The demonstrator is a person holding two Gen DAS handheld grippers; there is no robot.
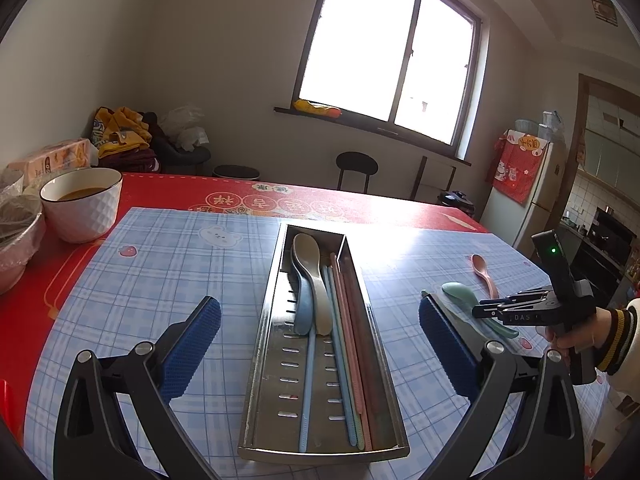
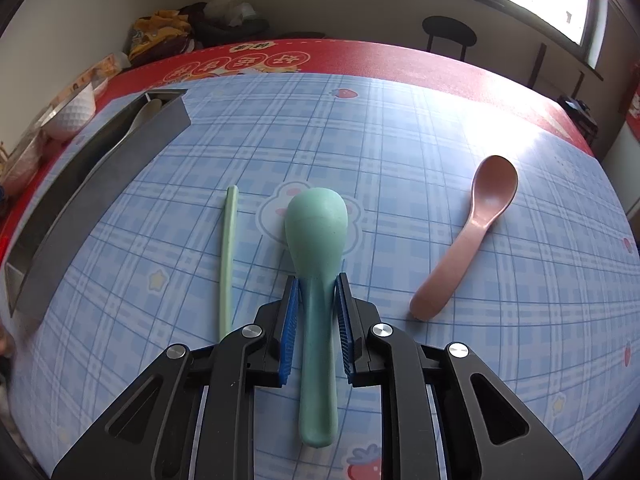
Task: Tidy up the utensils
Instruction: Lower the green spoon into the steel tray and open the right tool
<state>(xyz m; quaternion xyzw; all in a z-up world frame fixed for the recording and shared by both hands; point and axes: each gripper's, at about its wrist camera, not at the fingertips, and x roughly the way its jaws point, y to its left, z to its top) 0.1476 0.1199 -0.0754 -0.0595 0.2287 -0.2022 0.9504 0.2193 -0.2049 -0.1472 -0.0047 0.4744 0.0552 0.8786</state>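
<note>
The right wrist view shows what the left cannot: the right hand-held gripper (image 2: pixel 317 292) is closed on the neck of a green spoon (image 2: pixel 316 232), its blue pads pressing either side, the bowl turned back-up over the blue checked mat (image 2: pixel 400 140) and the handle running back between the fingers; a pale green chopstick (image 2: pixel 227 256) lies on the mat just to the left of the spoon, apart from it, and a pink spoon (image 2: pixel 472 232) lies bowl-up well to the right.

The left wrist view gives the inside of the steel utensil tray (image 1: pixel 260 360), which the right view sees only from its side wall; in it lie a blue spoon (image 1: pixel 303 304) and a beige spoon (image 1: pixel 314 276) overlapping, with blue, green and pink chopsticks (image 1: pixel 344 344) laid lengthwise beside them; the left hand-held gripper (image 1: pixel 320 316) stands wide open, one finger on each side of the tray, gripping nothing; whether it touches the tray I cannot tell.

On the red counter (image 1: pixel 160 188) to the left stand a white bowl (image 1: pixel 86 208) holding brown liquid and a covered dish at the frame's edge; the left gripper's right finger hides part of the green spoon in that view; a sleeved hand (image 1: pixel 576 332) holds the right tool.
</note>
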